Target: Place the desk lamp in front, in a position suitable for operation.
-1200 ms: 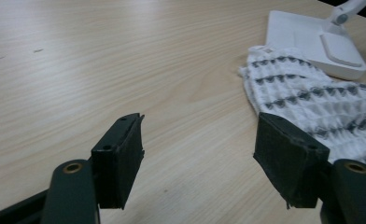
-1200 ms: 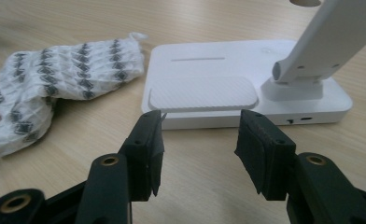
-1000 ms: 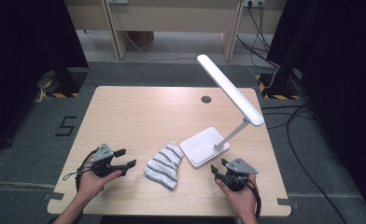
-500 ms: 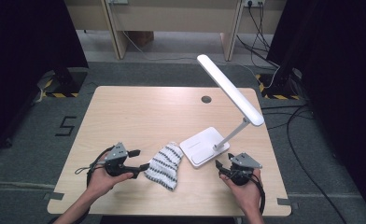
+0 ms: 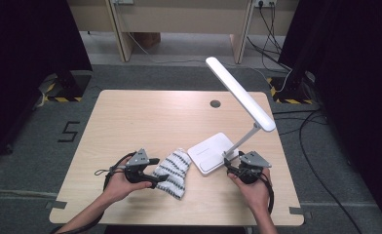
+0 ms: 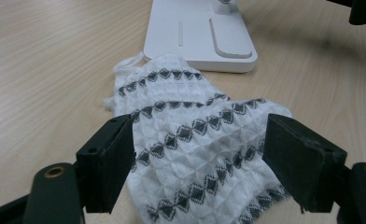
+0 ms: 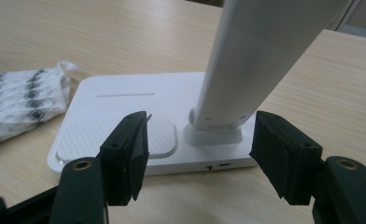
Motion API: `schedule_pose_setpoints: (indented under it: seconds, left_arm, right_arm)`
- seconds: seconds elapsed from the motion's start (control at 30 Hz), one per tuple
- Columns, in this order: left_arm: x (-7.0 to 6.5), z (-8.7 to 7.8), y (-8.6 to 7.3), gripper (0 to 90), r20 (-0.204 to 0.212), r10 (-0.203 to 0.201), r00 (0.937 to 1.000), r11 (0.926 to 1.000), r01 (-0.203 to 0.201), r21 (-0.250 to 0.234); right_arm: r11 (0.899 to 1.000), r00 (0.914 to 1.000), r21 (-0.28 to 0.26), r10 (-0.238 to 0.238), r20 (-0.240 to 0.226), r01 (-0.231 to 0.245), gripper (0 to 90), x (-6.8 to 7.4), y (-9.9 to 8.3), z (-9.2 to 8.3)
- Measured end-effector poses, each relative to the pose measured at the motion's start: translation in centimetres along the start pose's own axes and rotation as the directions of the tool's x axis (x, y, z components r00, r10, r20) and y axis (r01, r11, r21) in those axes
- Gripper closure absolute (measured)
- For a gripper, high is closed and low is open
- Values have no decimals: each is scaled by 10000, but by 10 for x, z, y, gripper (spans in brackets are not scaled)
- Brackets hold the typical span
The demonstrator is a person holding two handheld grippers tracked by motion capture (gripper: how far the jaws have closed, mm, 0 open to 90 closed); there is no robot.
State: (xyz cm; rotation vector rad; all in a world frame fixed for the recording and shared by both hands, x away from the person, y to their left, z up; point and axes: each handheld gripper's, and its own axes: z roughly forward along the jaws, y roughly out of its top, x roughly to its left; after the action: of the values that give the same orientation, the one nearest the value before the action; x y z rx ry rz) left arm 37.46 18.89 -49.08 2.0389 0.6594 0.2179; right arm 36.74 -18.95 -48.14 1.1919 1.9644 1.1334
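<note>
Near the table's front edge, your left gripper (image 6: 197, 163) has just been opening, jaws astride the waffle-weave cloth (image 6: 195, 140) — soft, crumpled, diamond-striped — not yet pinched. Your right gripper (image 7: 200, 154), likewise just opening, frames the desk lamp (image 7: 246, 70) at its smooth white stem; nothing's lifted yet, so grasping remains.

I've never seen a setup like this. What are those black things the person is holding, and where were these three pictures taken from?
They are hand-held grippers, two-jaw tongs with a camera on each. One picture looks down from above the table; the other two look along each gripper's black jaws. On the table lie a patterned cloth and a white desk lamp. The left hand-held gripper has just been opening, its jaws either side of the cloth. The right hand-held gripper has also been opening, facing the lamp's stem. Nothing is held.
</note>
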Motion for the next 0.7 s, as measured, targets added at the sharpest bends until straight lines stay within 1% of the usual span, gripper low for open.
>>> schedule_pose_setpoints:
  seconds: [0.1,0.13,0.2,0.3,0.4,0.5,0.63,0.7]
  left_arm:
    - [-2,6,-1,208,188,160,9997,9995,-165,256]
    - [-2,8,-2,207,176,237,9996,9992,-243,311]
    - [-3,12,-3,207,192,316,9993,9988,-323,377]
    - [-3,16,-3,208,140,397,9991,9983,-403,416]
    - [-3,20,-3,209,100,484,9988,9976,-488,493]
    - [-3,24,-3,209,75,543,9985,9969,-547,571]
    - [-4,29,-5,205,65,624,9980,9952,-627,750]
    - [-4,31,-6,201,23,659,9978,9941,-659,864]
  right_arm:
    - [10000,10000,-9,22,30,-22,353,-3,3,3]
    - [10000,10000,-51,-65,8,65,348,-4,4,4]
    - [9999,10000,-85,-57,65,58,336,-4,5,6]
    - [9999,10000,-119,-1,-15,1,332,-5,6,10]
    - [10000,10000,-28,-54,67,55,325,-5,5,12]
    - [9999,9999,-116,-26,136,28,323,-7,5,14]
    - [9997,9995,-218,139,267,-133,310,-10,5,16]
    - [9997,9997,-246,51,224,-46,307,-11,7,17]
